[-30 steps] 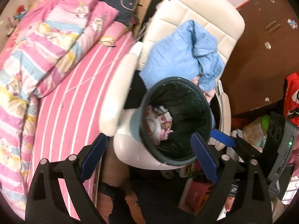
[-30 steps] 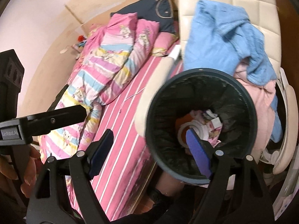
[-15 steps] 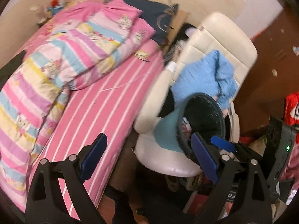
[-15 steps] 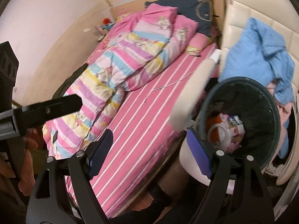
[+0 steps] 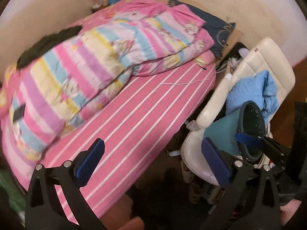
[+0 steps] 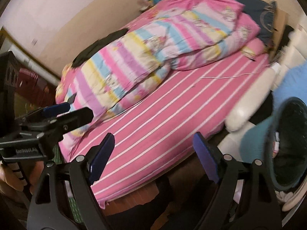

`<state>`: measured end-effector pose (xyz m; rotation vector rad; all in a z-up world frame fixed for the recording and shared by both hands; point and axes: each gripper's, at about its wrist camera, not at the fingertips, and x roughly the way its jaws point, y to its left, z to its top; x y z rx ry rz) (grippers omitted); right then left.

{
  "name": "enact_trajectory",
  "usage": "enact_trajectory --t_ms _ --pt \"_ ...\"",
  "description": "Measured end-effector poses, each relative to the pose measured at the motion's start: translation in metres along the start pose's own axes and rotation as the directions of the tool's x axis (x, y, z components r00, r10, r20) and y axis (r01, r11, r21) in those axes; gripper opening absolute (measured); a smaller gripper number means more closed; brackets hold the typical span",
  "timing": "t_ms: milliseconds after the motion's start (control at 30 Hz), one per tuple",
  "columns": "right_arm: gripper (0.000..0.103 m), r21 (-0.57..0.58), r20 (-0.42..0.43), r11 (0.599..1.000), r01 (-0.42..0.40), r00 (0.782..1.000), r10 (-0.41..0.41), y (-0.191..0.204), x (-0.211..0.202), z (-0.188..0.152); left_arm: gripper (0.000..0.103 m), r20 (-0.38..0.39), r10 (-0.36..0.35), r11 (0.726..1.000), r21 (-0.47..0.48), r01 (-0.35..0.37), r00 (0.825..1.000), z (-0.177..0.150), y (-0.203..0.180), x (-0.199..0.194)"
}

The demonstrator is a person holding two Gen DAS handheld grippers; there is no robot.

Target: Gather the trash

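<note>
The teal trash bin [image 5: 226, 132] w/ a black liner sits tilted on the seat of the white chair [image 5: 268, 61], mouth facing away from the bed [image 5: 145, 118]; in the right wrist view some pale and pink trash shows inside it, too blurred to identify. The chair stands just beside the bed, touching or nearly touching its edge. A blue garment [image 5: 255, 88] is draped on the chair back, just behind the bin. Left hand-held gripper [image 5: 151, 161] has its 2 blue-padded fingers spread wide w/ nothing between them, hovering over the bed's near edge, its right finger close in front of the bin. Right hand-held gripper [image 6: 153, 153] is likewise spread wide and empty, over the bed's near edge w/ the bin off its right finger. On the bed: a pink striped sheet, a bunched pastel-striped quilt [image 6: 153, 51] toward the wall side, a dark navy pillow [image 6: 261, 11] at the head, next to the chair, and a thin white cord [image 6: 230, 76] lying on the sheet near the chair.
</note>
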<state>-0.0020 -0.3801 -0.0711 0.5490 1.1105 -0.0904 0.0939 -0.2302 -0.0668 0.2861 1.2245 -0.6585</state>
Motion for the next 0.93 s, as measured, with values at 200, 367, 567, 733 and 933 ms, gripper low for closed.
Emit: enact_trajectory --t_ms 200,367,567,733,933 --pt "0.086 -0.11 -0.046 0.994 -0.025 0.999 0.02 0.056 0.031 0.005 0.098 -0.014 0.026 0.991 -0.132 -0.027 1.0 -0.027 0.068 -0.012" --pt "0.086 -0.173 -0.078 0.984 -0.042 0.997 0.029 0.091 0.048 0.006 0.098 -0.017 0.042 0.973 -0.224 -0.044 0.999 -0.047 0.119 -0.019" --pt "0.086 -0.224 -0.092 0.973 -0.054 0.995 0.034 0.122 0.062 0.011 0.098 0.015 0.067 0.956 -0.286 -0.06 0.998 -0.056 0.154 -0.03" --pt "0.086 -0.244 -0.096 0.968 -0.058 0.995 0.035 0.138 0.068 0.016 0.098 0.029 0.051 0.954 -0.296 -0.04 0.998 -0.052 0.169 -0.035" --pt "0.086 -0.261 -0.096 0.964 -0.054 0.995 0.03 0.146 0.068 0.018 0.098 0.011 0.059 0.948 -0.314 -0.053 0.998 -0.05 0.181 -0.033"
